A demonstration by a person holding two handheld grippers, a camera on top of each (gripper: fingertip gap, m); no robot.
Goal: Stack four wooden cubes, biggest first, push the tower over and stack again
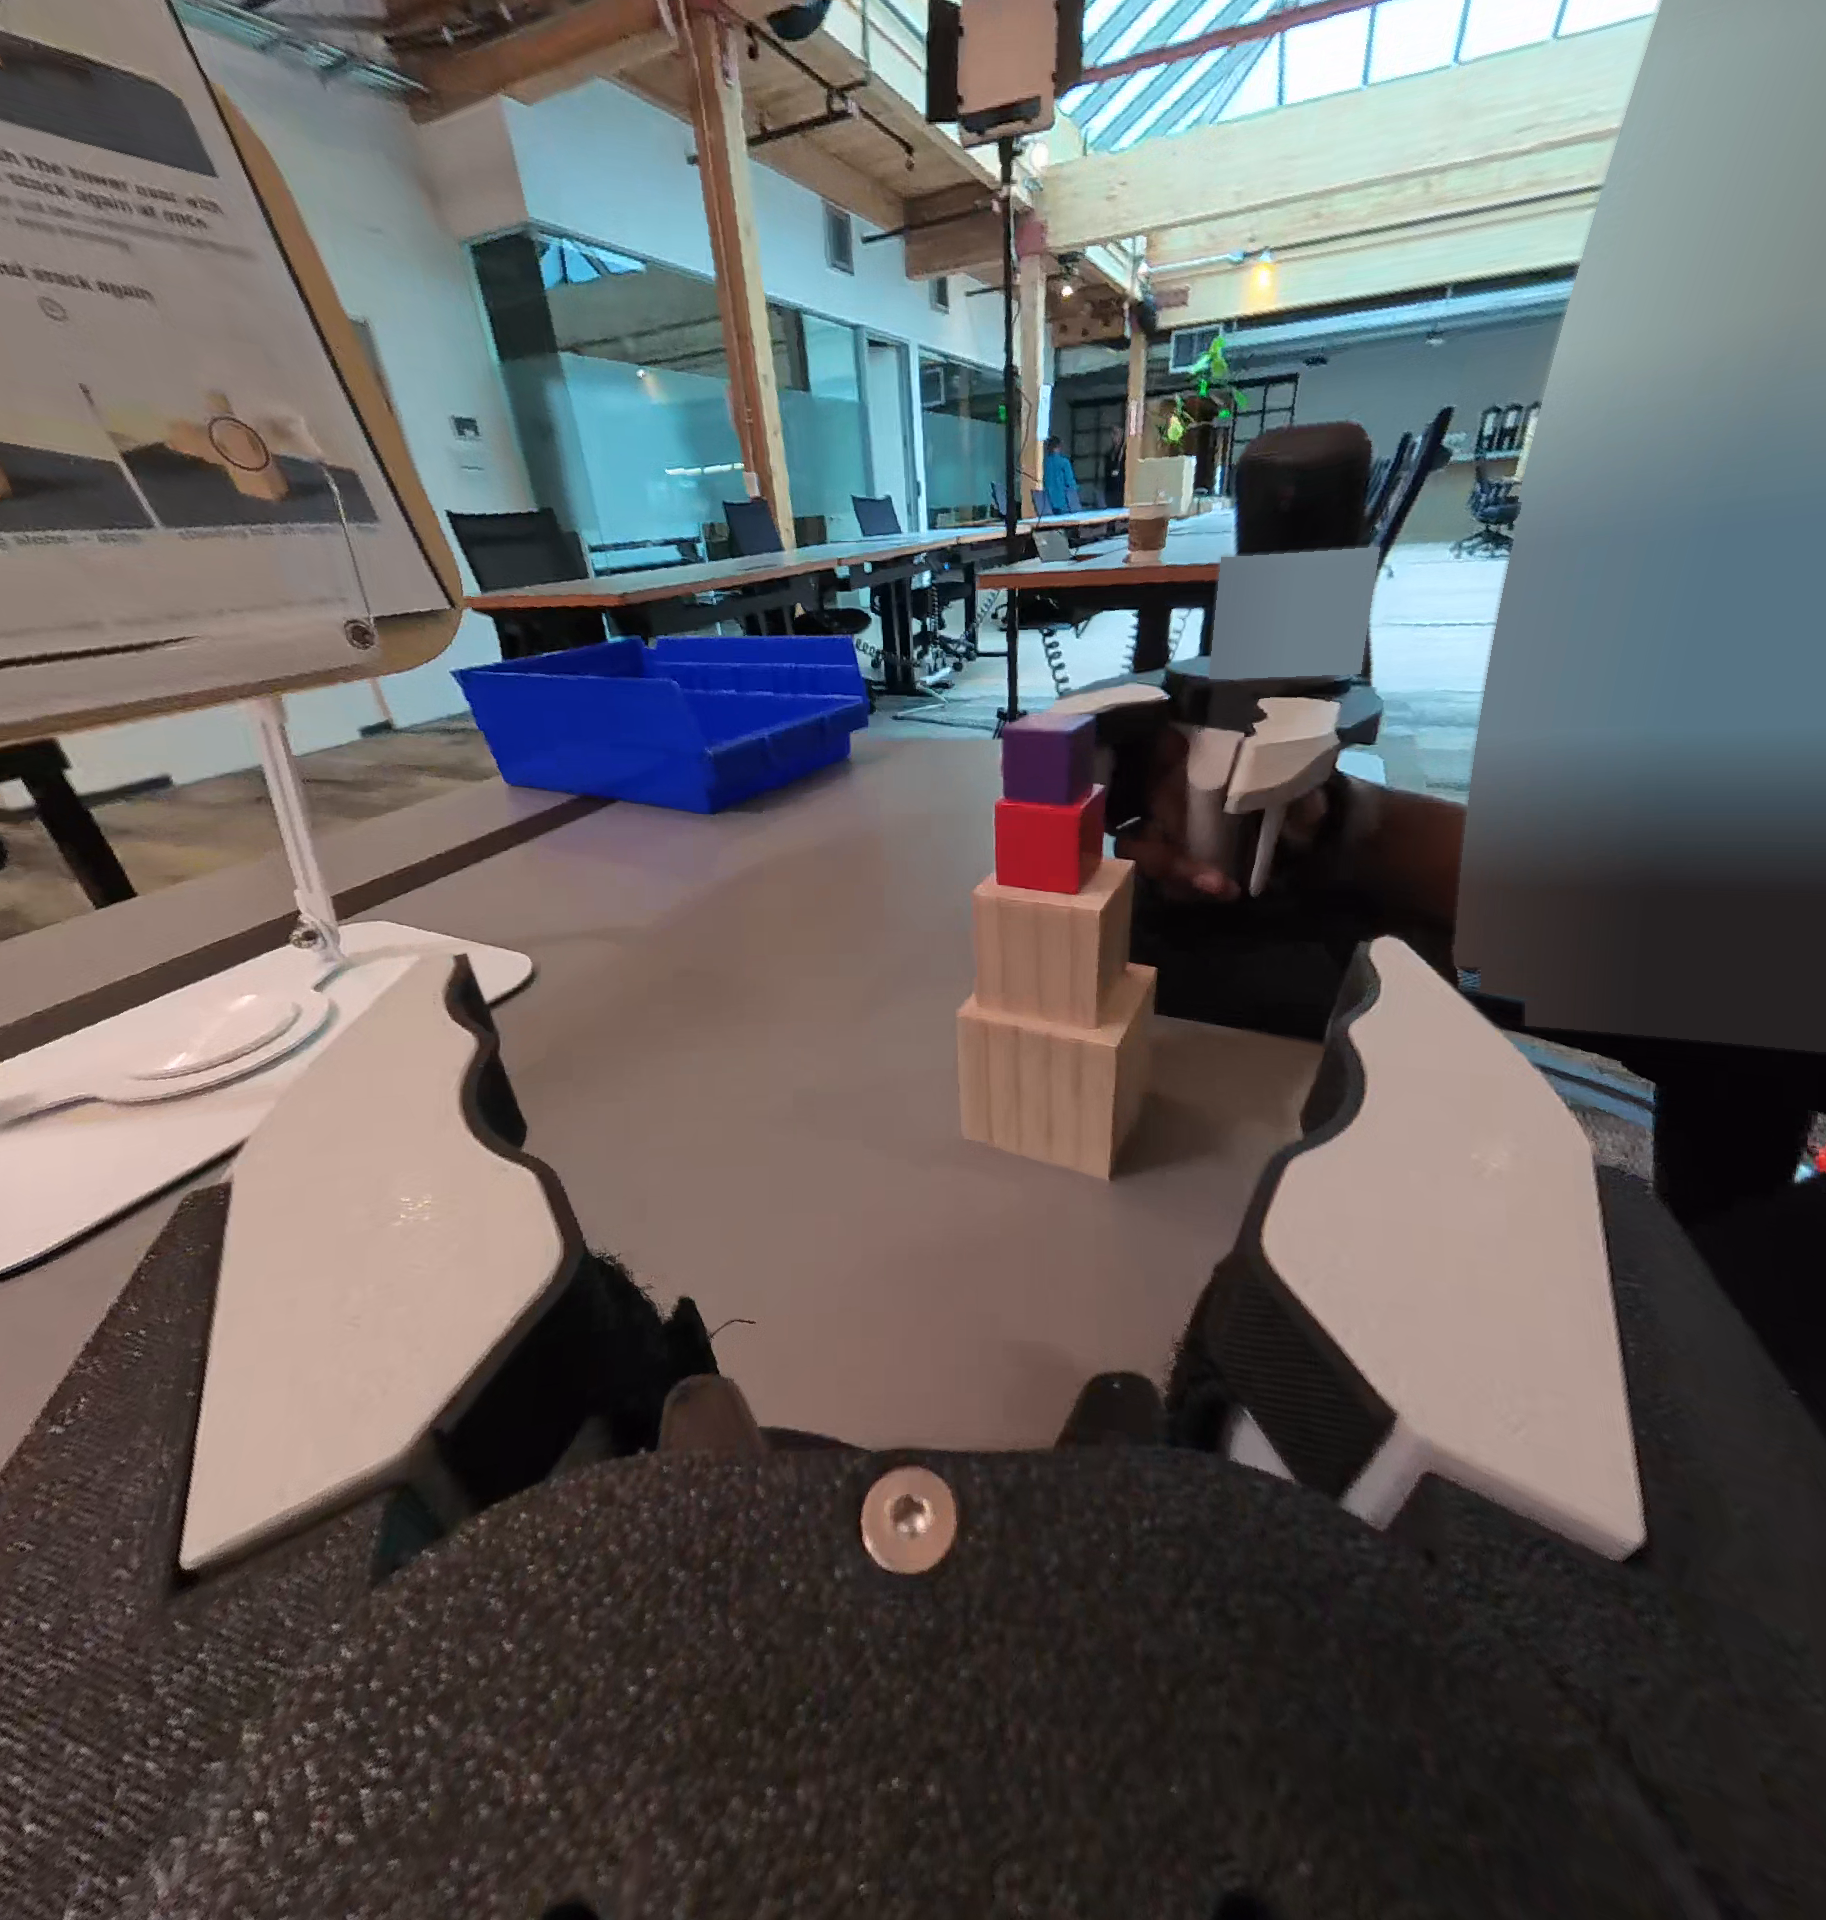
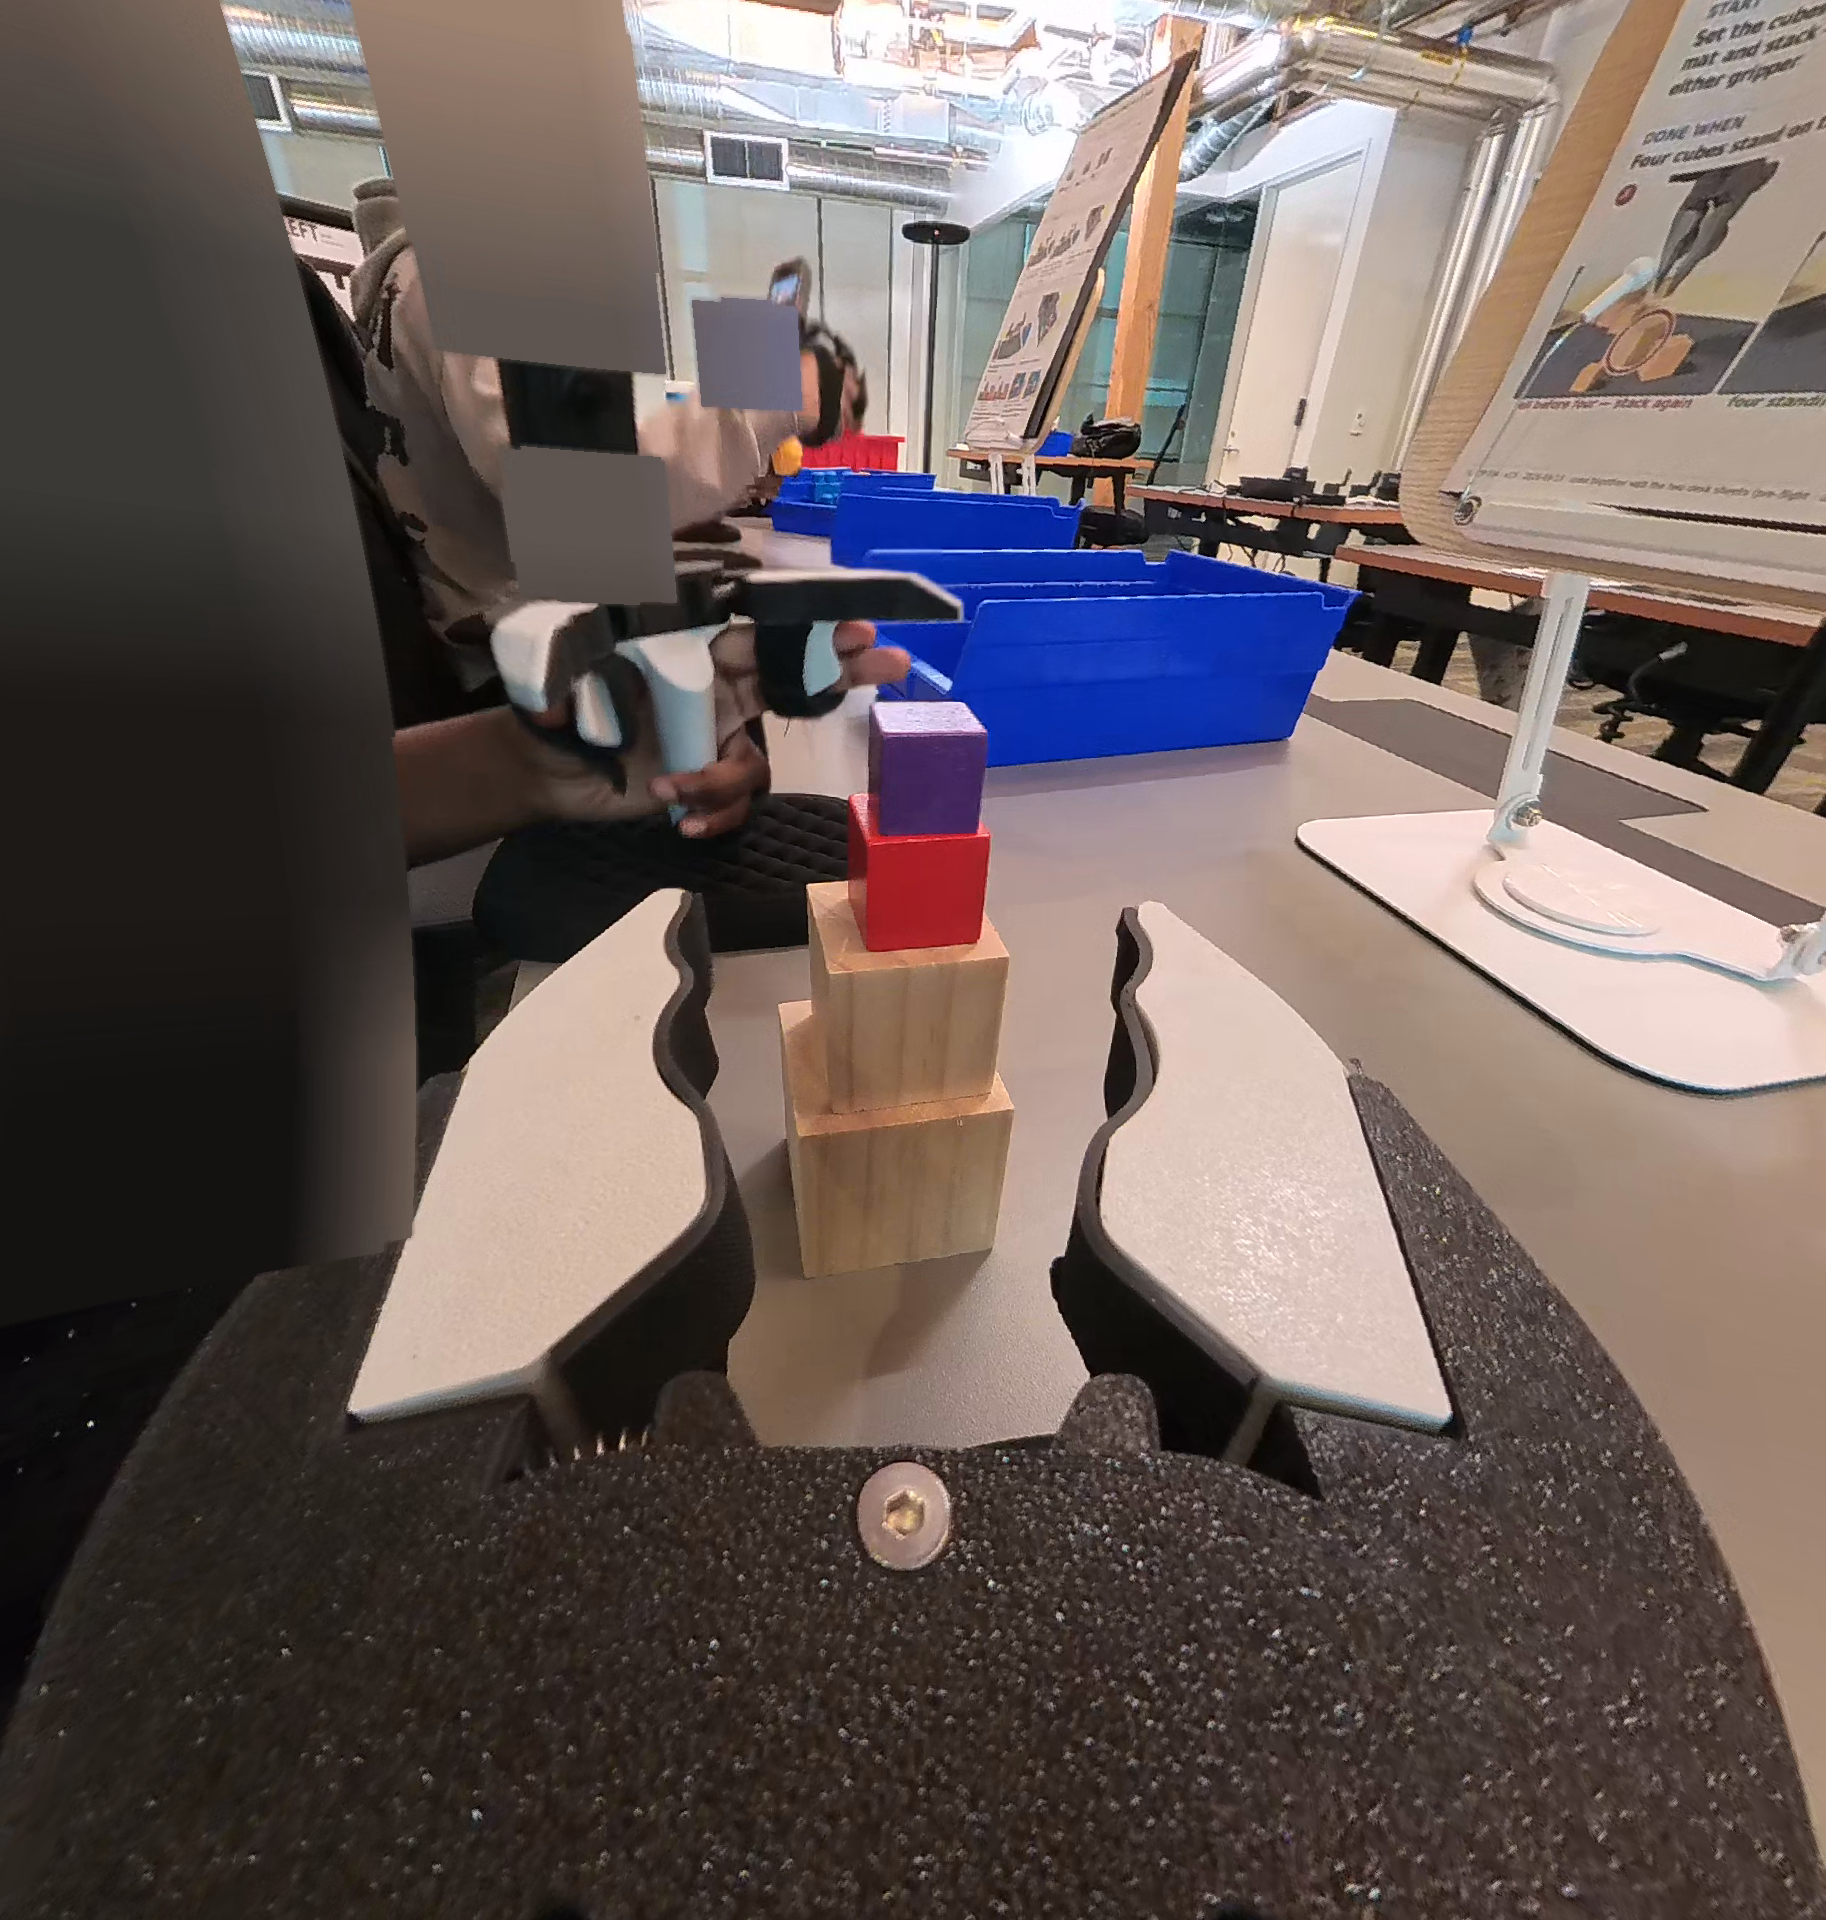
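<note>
1. We are holding the left gripper (image 1: 914,1049) spread wide and empty, just short of the block tower (image 1: 1054,945); the right gripper (image 2: 914,997) is gaping around the tower's lower wooden blocks (image 2: 904,1101), pads clear of them
2. The tower is standing on the grey table (image 2: 1304,935): two wooden blocks, then a red cube (image 2: 919,883), then a purple cube (image 2: 928,767)
3. We are judging the blocks light, rigid and easily toppled; flat opposite faces are offering the best hold
4. A blue bin (image 2: 1117,665) is sitting beyond the tower, and a sign stand (image 2: 1615,935) beside it

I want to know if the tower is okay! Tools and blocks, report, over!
Left tool open, holding nothing. Right tool open, pads clear of tower. Tower standing: purple cube on red cube on two wooden cubes. Blue bin behind.
</note>
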